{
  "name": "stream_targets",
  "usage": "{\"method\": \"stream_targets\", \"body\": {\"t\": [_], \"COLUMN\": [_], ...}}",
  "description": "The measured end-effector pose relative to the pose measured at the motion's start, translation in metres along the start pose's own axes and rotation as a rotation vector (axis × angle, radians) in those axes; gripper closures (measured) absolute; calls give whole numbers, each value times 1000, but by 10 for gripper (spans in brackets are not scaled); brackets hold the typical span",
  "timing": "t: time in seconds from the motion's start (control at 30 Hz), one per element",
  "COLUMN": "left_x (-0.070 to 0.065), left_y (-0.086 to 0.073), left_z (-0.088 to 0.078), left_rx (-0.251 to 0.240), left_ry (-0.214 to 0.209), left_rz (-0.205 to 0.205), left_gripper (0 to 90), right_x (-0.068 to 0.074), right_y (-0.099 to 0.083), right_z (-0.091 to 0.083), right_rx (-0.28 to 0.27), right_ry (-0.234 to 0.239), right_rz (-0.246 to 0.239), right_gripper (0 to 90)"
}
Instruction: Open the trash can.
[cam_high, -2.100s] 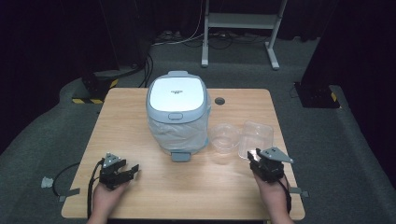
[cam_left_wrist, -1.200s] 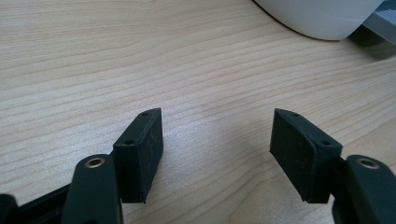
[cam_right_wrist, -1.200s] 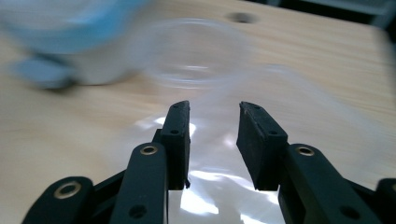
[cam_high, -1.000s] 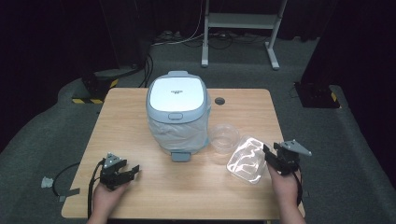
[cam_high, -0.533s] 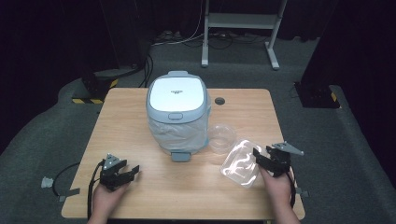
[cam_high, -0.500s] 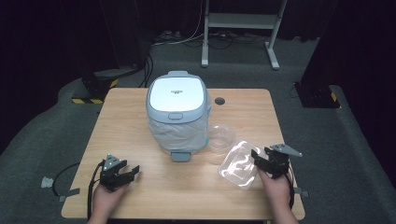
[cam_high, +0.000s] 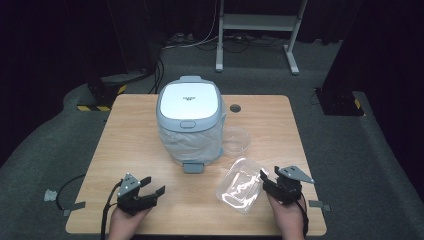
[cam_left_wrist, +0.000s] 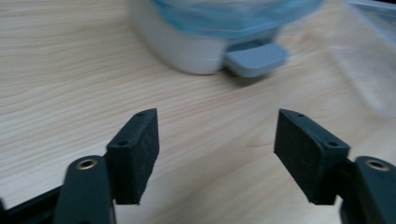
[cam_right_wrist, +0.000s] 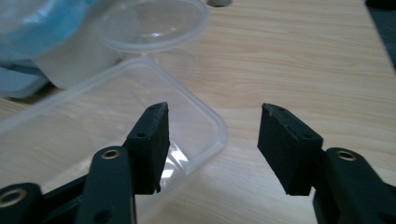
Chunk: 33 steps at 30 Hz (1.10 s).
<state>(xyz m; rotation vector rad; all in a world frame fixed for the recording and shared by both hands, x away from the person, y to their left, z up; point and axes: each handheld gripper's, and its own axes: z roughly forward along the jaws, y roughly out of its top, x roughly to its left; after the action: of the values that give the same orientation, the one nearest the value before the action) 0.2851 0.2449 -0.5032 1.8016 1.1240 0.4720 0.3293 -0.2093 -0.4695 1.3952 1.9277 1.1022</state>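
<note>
The clear rectangular plastic tray (cam_high: 241, 185) now lies flat on the wooden bench (cam_high: 150, 150), dragged nearer the front edge. Right claw (cam_high: 264, 179), jaws just closing slightly, stands released beside its corner; left claw (cam_high: 152, 186), just opening, empty.

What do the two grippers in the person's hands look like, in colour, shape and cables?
Both are black. The left gripper and right gripper each carry a grey three-cornered plate on top. Each has two flat, rectangular jaws with dull black pads, fixed by small screws. A black cable trails from each.
</note>
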Motion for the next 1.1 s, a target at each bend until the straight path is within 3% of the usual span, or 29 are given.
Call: {"method": "stream_targets", "body": {"t": [0.1, 0.2, 0.37, 0.67, 0.7, 0.73, 0.77, 0.87, 0.97, 1.1], "left_x": [-12, -12, -19, -21, -25, -25, -21, -18, -21, -27], "left_y": [0, -1, 0, -2, -2, -3, -2, -2, -3, -3], "left_z": [7, 12, 16, 17, 18, 18, 16, 15, 17, 24], "left_rx": [20, 49, 63, 59, 35, 27, 57, 53, 57, 69], "left_ry": [5, -30, -61, -109, -113, -107, -99, -94, -93, -113], "left_rz": [51, 17, 43, 40, -7, -9, 50, 39, 43, 44], "left_gripper": [246, 212, 182, 240, 245, 246, 247, 251, 255, 260], "right_x": [-12, -16, 7, 66, 72, 76, 83, 99, 89, 61], "right_y": [-10, -21, -25, -24, -24, -25, -25, -25, -21, -16], "right_z": [-4, -3, 6, 20, 21, 21, 20, 17, 18, 27], "right_rx": [25, 71, 107, 151, 155, 158, 156, 140, 132, 129], "right_ry": [-62, -56, -14, 138, 163, 184, 204, 213, 174, 136], "right_rz": [3, 27, -41, -173, -182, -184, -200, -265, -245, -192], "right_gripper": [473, 489, 486, 472, 471, 469, 467, 471, 471, 418]}}
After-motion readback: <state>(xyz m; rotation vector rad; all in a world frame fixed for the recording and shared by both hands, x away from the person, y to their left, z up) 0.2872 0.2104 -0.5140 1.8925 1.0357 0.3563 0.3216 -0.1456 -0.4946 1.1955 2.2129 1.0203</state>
